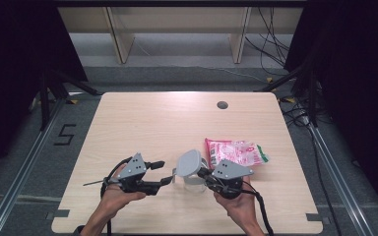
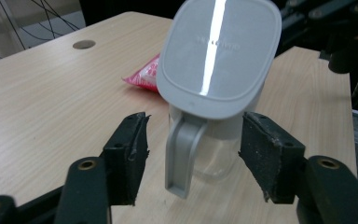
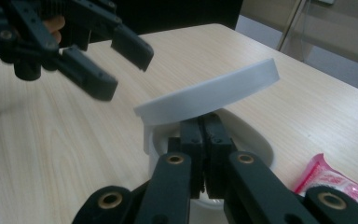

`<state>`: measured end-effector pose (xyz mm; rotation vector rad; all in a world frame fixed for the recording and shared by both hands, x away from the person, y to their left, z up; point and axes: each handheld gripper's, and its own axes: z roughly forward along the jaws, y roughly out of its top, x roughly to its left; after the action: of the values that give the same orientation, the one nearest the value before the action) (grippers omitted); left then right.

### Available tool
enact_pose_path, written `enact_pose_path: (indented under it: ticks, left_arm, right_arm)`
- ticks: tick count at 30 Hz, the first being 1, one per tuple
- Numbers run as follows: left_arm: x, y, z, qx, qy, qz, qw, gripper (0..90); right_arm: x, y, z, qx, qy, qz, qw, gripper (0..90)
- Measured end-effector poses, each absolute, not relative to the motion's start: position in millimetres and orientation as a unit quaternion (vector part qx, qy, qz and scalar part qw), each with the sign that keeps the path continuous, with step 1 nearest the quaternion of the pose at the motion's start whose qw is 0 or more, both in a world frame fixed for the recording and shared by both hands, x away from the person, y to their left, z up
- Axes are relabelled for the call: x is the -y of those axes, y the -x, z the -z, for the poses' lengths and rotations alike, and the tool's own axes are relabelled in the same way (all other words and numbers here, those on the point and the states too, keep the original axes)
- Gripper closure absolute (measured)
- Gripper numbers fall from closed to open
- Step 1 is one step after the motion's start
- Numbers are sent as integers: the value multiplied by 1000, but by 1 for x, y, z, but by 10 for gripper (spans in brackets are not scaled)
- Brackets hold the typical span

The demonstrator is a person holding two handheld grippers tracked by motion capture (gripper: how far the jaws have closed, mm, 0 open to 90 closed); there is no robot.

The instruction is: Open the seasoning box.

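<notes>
High view: a clear plastic jug with a grey lid and handle (image 1: pixel 191 169) stands near the wooden table's (image 1: pixel 142 123) front edge, beside a pink snack packet (image 1: pixel 236 152). Right gripper (image 1: pixel 207 174) is clamped shut on the jug's rim, apparently steadying it with the lid tilted open. Left gripper (image 2: pixel 193 156), jaws spread and empty, brackets the handle without touching.

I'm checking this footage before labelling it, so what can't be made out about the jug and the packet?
- Jug: contents unclear; the raised lid covers its mouth in the left gripper view.
- Lid lettering: too faint to read.
- Pink packet: print too small in the high view; cut off by the edge in the right gripper view.
</notes>
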<state>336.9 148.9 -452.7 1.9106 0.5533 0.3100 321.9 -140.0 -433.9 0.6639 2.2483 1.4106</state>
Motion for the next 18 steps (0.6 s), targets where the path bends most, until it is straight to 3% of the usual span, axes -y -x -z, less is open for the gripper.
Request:
enact_pose_path:
  ticks: [5, 18]
  left_arm:
    - [-151, -330, 458, -251, -797, -133, 533, 336]
    - [-159, -325, 469, -264, -797, -138, 526, 307]
  right_arm:
    - [128, -323, 431, -808, -220, -507, 204, 889]
    - [108, -321, 433, -815, -204, -504, 200, 872]
